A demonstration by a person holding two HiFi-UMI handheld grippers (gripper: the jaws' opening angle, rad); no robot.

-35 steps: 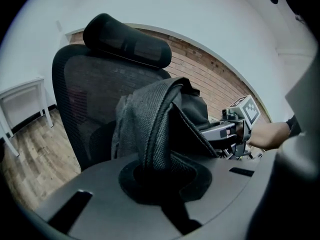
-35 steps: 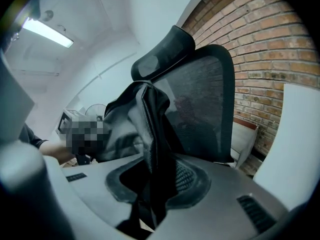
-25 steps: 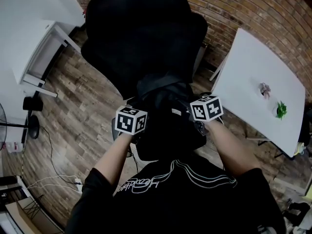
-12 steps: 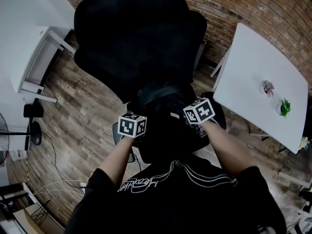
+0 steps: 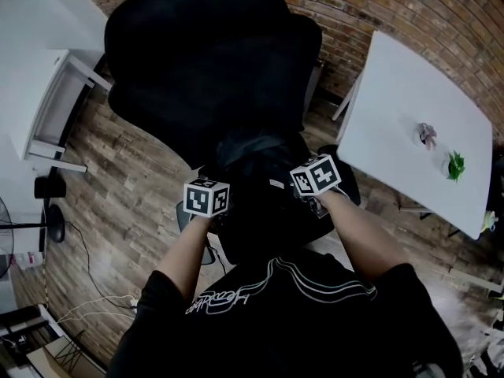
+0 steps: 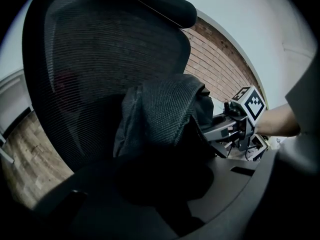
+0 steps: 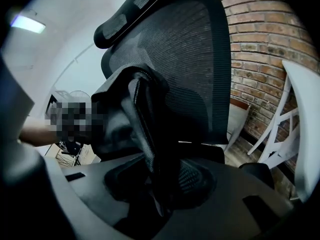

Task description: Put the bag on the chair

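Note:
A black office chair with a mesh back fills the upper middle of the head view. A black bag hangs between my two grippers, just in front of the chair's back and over its seat. My left gripper is shut on the bag's woven fabric, which bunches up from its jaws. My right gripper is shut on a dark strap of the bag that runs down into its jaws. The seat is hidden under the bag.
A white table stands close on the right with a small green plant and a pinkish object on it. A white desk is at the left. Behind runs a brick wall. Cables lie on the wooden floor.
Both grippers and the bag have drifted a little to the left and closer together. The chair now sits slightly further left in the head view. Both grips look unchanged.

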